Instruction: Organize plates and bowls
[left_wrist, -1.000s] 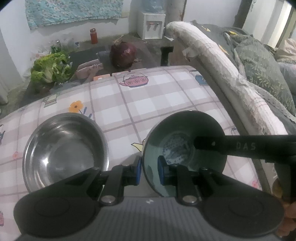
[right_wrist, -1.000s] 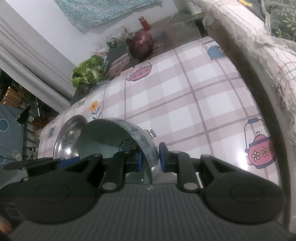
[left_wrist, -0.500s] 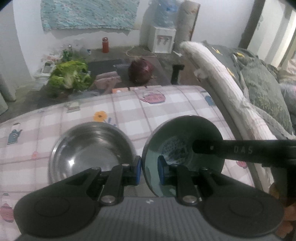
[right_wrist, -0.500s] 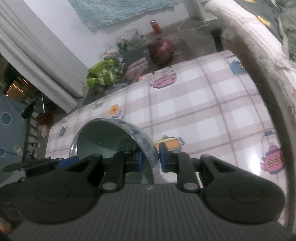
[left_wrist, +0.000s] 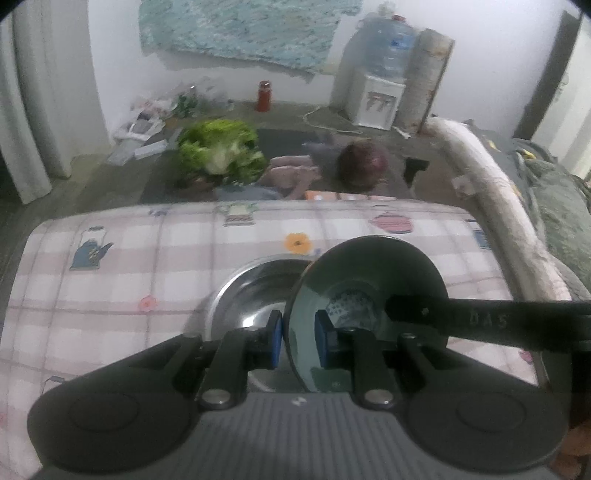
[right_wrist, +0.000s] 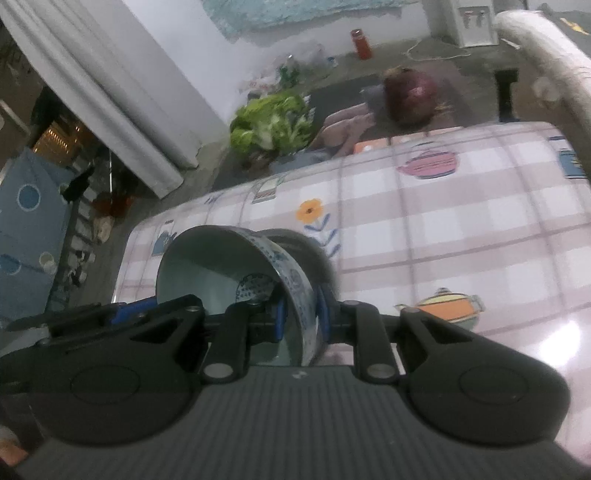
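Note:
A ceramic bowl (left_wrist: 369, 273), pale green inside with a blue-patterned outside (right_wrist: 291, 280), hangs tilted above the checked tablecloth (left_wrist: 147, 266). My left gripper (left_wrist: 297, 334) is shut on its left rim. On the opposite rim my right gripper (right_wrist: 299, 325) is shut too, and its black finger (left_wrist: 480, 321) crosses the left wrist view. A steel bowl (left_wrist: 258, 288) rests on the table just behind and left of the held bowl, partly hidden by it; in the right wrist view only an arc of the steel bowl (right_wrist: 299, 243) shows. The left gripper's blue pad (right_wrist: 129, 310) shows at the left there.
Beyond the far table edge a person (left_wrist: 362, 166) sits on the floor beside a head of lettuce (left_wrist: 221, 147). A padded couch edge (left_wrist: 491, 192) runs along the table's right side. A water dispenser (left_wrist: 376, 99) and a red bottle (left_wrist: 264, 96) stand by the wall.
Both grippers have carried the ceramic bowl up and to the left. It was beside the steel bowl and now overlaps that bowl's right part. The grips have not changed.

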